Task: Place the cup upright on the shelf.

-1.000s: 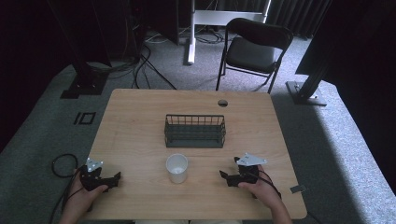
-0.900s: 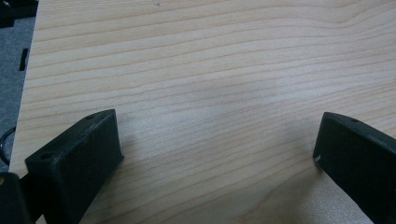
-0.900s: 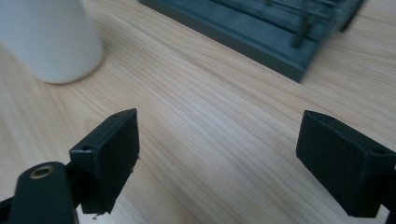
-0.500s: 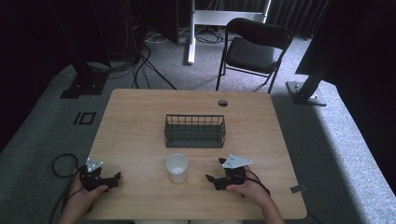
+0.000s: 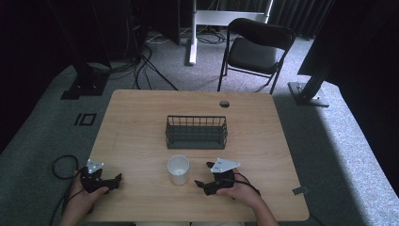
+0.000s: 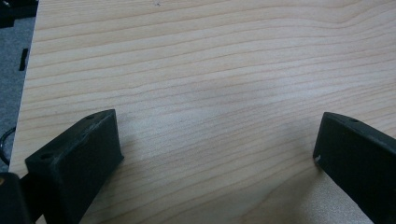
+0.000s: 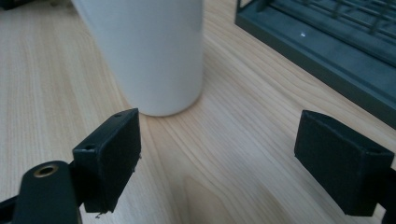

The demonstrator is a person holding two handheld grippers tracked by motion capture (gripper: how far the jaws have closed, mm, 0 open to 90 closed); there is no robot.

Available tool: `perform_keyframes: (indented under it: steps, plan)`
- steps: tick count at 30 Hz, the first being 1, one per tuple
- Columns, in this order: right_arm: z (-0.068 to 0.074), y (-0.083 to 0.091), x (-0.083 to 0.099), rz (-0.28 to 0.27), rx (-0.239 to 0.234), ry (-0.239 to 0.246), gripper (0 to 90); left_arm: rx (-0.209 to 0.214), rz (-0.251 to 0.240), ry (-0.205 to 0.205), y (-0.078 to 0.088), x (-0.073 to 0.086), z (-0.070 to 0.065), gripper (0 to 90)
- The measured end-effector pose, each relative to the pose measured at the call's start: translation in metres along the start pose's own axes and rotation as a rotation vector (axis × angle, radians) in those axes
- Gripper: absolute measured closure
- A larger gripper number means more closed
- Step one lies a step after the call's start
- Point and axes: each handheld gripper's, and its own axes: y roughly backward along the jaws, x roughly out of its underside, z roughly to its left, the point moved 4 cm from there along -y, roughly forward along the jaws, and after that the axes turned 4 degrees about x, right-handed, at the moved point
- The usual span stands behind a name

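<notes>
Worktop [image 5: 141,127] of pale wood carries a white cylindrical paper cup [image 5: 179,169] near its front edge, just before a dark wire basket [image 5: 196,132]. Right claw [image 5: 203,178] gapes wide beside cup. Left claw [image 5: 115,181] wide, over bare wood.

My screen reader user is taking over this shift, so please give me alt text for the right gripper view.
The right gripper, jaws wide open, points at the base of a white cup standing upright on the wooden table, close ahead and not yet between the jaws. A dark wire basket sits at upper right, apart from the cup.
</notes>
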Motion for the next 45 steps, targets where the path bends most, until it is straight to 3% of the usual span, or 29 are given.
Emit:
perform_keyframes:
  steps: [20,31,36,45]
  plan:
    - [0.028,-0.021,-0.024,-0.057,-0.081,0.028,14.5,0.000,0.000,0.000,0.000,0.000,0.000,1.1]
    - [0.034,-0.031,-0.035,-0.097,-0.089,0.049,15.5,0.000,0.000,0.000,0.000,0.000,0.000,1.1]
    - [0.036,-0.033,-0.041,-0.120,-0.101,0.031,15.3,0.000,0.000,0.000,0.000,0.000,0.000,1.1]
    - [0.036,-0.037,-0.050,-0.165,-0.083,0.037,14.1,0.000,-0.002,0.002,0.000,0.000,0.000,1.1]
